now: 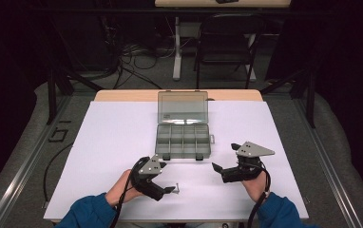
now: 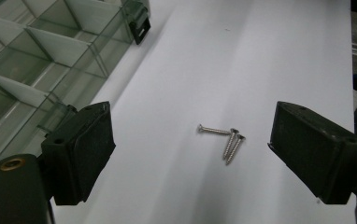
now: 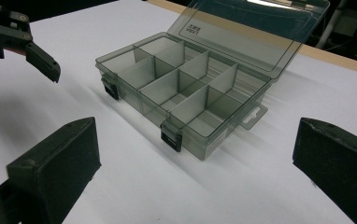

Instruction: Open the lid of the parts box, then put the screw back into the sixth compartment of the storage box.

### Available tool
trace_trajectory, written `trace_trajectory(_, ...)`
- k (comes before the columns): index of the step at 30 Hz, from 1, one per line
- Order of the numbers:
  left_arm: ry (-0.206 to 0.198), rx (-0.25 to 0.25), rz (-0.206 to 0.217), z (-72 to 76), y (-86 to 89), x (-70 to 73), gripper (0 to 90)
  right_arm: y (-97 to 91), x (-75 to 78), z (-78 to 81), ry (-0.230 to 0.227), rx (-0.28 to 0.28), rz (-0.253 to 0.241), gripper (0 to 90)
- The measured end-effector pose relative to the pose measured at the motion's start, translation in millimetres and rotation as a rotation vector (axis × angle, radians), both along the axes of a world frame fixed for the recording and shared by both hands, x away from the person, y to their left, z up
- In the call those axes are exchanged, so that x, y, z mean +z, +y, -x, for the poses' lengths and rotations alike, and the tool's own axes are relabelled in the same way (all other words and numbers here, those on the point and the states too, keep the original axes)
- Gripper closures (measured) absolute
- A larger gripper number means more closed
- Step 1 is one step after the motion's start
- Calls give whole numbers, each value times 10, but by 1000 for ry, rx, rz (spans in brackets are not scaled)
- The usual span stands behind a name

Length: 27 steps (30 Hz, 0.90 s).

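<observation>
Since the 3 screws (image 2: pixel 224 139) lie bunched just in front of the compartment box (image 1: pixel 183 141), the left gripper (image 2: pixel 190 154) is way nearer, jaws spread wide with nothing in them and straddling the screws. Right gripper (image 3: pixel 195 186) hangs open and empty by the box's other corner.

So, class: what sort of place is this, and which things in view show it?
Probably a lab or workshop recording bench: a white-covered table, loose cables on the floor, and a folding chair at another desk behind.
</observation>
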State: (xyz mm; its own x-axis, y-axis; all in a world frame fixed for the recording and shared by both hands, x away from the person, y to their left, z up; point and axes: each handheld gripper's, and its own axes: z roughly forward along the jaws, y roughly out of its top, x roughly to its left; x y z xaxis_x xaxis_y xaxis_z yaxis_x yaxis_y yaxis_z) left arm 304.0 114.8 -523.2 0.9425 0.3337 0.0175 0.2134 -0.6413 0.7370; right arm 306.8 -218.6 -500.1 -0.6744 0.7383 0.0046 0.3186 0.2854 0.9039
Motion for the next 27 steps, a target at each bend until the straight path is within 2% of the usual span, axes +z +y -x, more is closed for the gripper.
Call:
trace_trajectory(5, 11, -9, -9, 3, -9, -5, 142, 5, 6, -4, 0, 8, 6, 0)
trace_trajectory(8, 15, -31, -27, 14, -21, 1, 143, 13, 4, -12, -1, 10, -4, 0)
trace_trajectory(11, 26, -57, -45, 2, -47, -6, 143, 5, 21, -5, 12, 20, 15, 0)
trace_trajectory(12, 32, -64, -50, 0, -57, -9, 143, 11, 10, -8, 4, 10, 8, 0)
trace_trajectory(13, 32, -69, -57, -2, -70, -9, 143, 9, 1, -10, 2, 13, -4, 0)
trace_trajectory(15, 28, -95, -69, 1, -97, -5, 140, -8, 11, 3, 10, 6, 4, 0)
trace_trajectory(18, 25, -123, -90, 1, -127, -4, 112, -9, 11, 1, 5, 10, -1, 0)
trace_trajectory(19, 32, -124, -91, -1, -131, -10, 104, -14, 19, 5, 21, 15, 11, 0)
trace_trajectory(20, 36, -126, -92, -3, -133, -13, 98, -1, 5, -5, 4, 12, 1, 0)
trace_trajectory(27, 43, -159, -102, 1, -157, -26, 33, 5, -1, -12, 10, 18, -5, 0)
